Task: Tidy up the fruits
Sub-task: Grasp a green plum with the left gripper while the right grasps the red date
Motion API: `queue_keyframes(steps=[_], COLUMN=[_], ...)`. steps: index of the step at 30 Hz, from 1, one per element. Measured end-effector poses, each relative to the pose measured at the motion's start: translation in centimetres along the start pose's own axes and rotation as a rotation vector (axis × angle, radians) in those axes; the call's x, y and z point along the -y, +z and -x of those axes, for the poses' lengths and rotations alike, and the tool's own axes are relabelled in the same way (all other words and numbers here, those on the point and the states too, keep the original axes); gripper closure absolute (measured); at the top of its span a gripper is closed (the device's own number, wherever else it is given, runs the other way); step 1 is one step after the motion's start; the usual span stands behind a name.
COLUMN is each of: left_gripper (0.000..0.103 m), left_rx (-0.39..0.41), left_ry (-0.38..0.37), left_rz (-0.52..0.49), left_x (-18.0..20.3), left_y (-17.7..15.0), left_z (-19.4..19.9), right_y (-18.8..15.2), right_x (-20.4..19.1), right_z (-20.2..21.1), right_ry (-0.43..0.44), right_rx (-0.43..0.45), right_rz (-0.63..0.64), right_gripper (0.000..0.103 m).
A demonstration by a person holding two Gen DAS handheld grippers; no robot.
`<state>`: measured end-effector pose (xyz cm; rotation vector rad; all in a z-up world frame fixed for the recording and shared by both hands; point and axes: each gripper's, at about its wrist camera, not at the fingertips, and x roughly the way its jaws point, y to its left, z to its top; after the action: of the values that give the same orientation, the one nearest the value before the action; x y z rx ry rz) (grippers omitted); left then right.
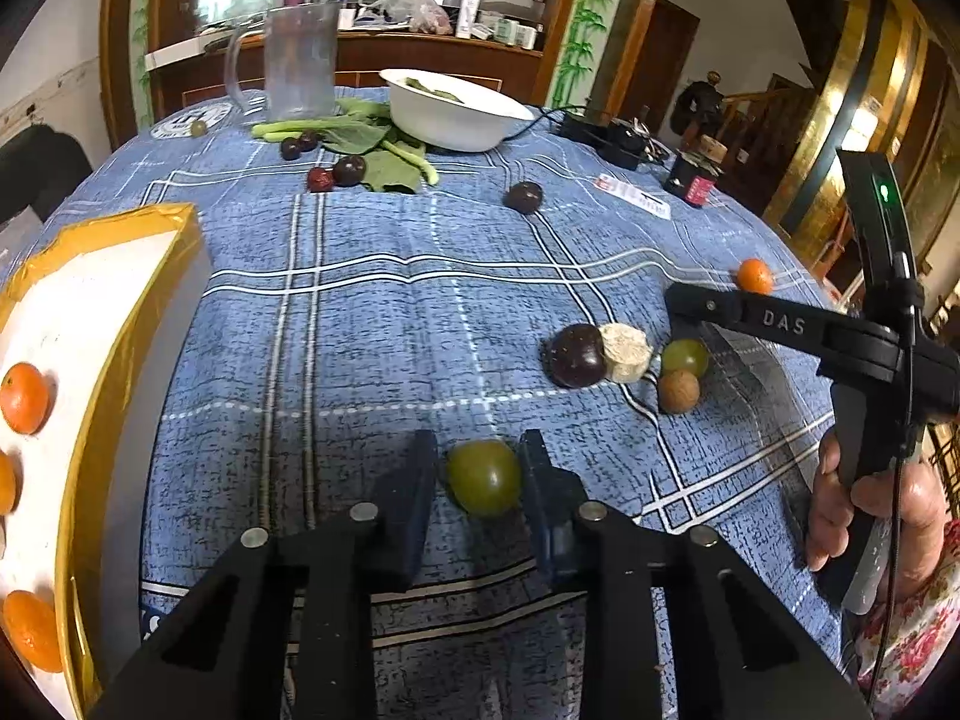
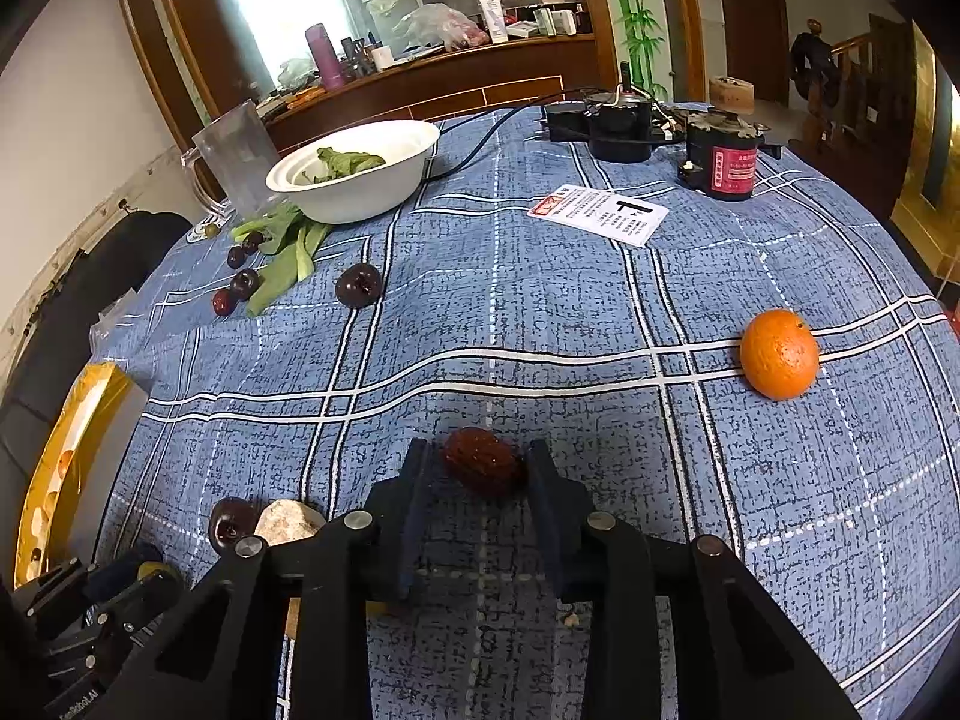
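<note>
Now green fruit (image 1: 483,478) sits clamped between left fingers (image 1: 414,498).

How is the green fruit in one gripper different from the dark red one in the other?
The green fruit is smooth and shiny; the dark red fruit is wrinkled and dull. The green one sits in the left gripper, the red one in the right gripper. Both are small and rest on the blue tablecloth.
</note>
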<state>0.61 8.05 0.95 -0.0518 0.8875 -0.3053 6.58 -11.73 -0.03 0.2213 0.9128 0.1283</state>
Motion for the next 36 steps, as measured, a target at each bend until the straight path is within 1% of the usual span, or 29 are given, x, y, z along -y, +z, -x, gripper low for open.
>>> queue_keyframes(steps=[3, 5, 7, 9, 10, 12, 14, 17, 19, 22, 25, 27, 31, 34, 36], left_gripper=[0.076, 0.076, 0.076, 0.082, 0.082, 0.082, 0.082, 0.082, 0.082, 0.081, 0.081, 0.081, 0.081, 0.081, 0.081], left_rx=[-0.009, -0.011, -0.010, -0.007, -0.004, 0.015, 0.036, 0.057, 0.078, 0.116, 0.148, 0.163, 0.184, 0.188, 0.189], left_ry=[-0.014, -0.006, -0.001, 0.009, 0.007, 0.020, 0.037, 0.027, 0.016, 0.002, 0.019, 0.038, 0.097, 0.126, 0.159], left_rz=[-0.016, -0.024, -0.028, -0.021, -0.015, -0.013, -0.031, -0.023, -0.003, 0.037, 0.072, 0.112, 0.199, 0.266, 0.289], left_x=[0.3, 0.5, 0.6, 0.4, 0.3, 0.2, 0.5, 0.4, 0.1, -0.8, -2.1, -3.5, -7.1, -9.8, -11.0], left_y=[0.0, 0.0, 0.0, 0.0, -0.1, -0.1, -0.2, -0.4, -0.6, -1.0, -1.3, -1.6, -2.5, -3.4, -4.0], left_z=[-0.2, -0.3, -0.3, -0.2, -0.1, 0.3, 0.8, 2.1, 3.5, 6.2, 8.4, 9.9, 12.2, 13.3, 14.1], right_y=[-0.1, -0.1, -0.1, -0.2, -0.2, -0.4, -0.5, -0.8, -1.0, -1.2, -1.4, -1.5, -1.8, -1.9, -1.9], right_x=[-0.1, -0.1, 0.0, 0.1, 0.1, 0.0, -0.1, -0.2, -0.1, 0.3, 0.8, 0.5, -1.8, -4.2, -5.5], right_z=[0.1, 0.1, 0.2, 0.5, 0.6, 1.0, 1.2, 1.8, 2.7, 4.5, 6.2, 6.9, 8.1, 8.7, 9.0], right_ry=[-0.006, -0.006, -0.007, -0.008, -0.010, -0.016, -0.019, -0.002, 0.022, 0.101, 0.181, 0.212, 0.265, 0.302, 0.330], right_rx=[0.002, 0.004, 0.007, 0.019, 0.023, 0.034, 0.036, 0.038, 0.045, 0.059, 0.070, 0.065, 0.059, 0.058, 0.055], right_rz=[0.002, 0.000, -0.006, -0.012, -0.012, -0.009, -0.005, -0.014, -0.028, -0.083, -0.148, -0.163, -0.132, -0.087, -0.071], right_gripper=[0.070, 0.071, 0.073, 0.075, 0.076, 0.080, 0.082, 0.083, 0.084, 0.085, 0.084, 0.084, 0.084, 0.084, 0.084])
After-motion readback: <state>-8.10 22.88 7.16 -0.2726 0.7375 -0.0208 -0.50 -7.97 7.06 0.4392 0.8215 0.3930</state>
